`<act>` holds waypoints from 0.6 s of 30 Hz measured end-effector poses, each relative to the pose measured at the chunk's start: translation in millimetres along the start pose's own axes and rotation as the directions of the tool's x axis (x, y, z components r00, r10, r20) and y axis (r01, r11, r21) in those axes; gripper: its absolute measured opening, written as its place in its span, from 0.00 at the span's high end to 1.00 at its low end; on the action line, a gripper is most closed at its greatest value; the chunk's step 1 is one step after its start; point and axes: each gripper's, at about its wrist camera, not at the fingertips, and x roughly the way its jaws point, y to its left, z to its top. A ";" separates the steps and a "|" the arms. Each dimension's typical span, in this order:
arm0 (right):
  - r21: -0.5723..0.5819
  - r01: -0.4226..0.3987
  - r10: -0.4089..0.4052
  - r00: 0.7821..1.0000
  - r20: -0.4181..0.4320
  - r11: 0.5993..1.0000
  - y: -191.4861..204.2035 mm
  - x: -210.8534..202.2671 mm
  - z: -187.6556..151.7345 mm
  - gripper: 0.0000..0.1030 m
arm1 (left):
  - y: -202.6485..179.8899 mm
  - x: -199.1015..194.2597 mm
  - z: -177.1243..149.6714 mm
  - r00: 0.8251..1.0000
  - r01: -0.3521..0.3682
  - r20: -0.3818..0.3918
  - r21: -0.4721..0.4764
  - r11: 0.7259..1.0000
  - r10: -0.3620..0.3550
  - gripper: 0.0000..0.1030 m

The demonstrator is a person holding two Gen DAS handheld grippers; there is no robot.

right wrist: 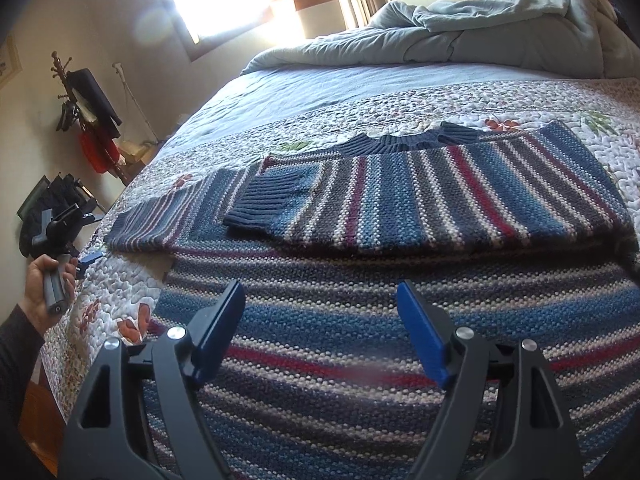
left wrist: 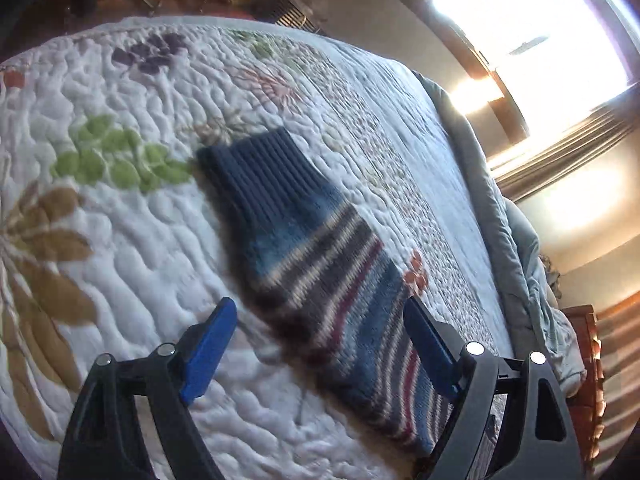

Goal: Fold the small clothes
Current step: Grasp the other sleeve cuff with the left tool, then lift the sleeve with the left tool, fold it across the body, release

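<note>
A striped knit sweater [right wrist: 400, 264] in blue, grey, white and red lies flat on the quilted bed [right wrist: 304, 104]. One sleeve is folded across its chest, with the dark ribbed cuff [right wrist: 268, 204] on top. The other sleeve [left wrist: 316, 264] lies stretched out on the quilt, its ribbed cuff pointing away. My left gripper [left wrist: 320, 320] is open and empty, its blue fingers either side of this sleeve just above it. It also shows in the right wrist view [right wrist: 86, 260], at the bed's left edge. My right gripper [right wrist: 320, 300] is open and empty, low over the sweater's body.
A crumpled pale blue duvet [right wrist: 500, 28] is heaped at the head of the bed. A coat stand with dark and red items [right wrist: 92, 120] stands by the left wall. A bright window [left wrist: 532, 36] is beyond the bed. The floral quilt [left wrist: 120, 208] extends left of the sleeve.
</note>
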 end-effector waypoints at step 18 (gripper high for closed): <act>-0.020 0.025 -0.026 0.998 -0.057 0.999 4.9 24.4 -11.2 0.24 | 26.3 35.1 52.7 1.000 -0.021 0.004 0.028 0.999 0.021 0.52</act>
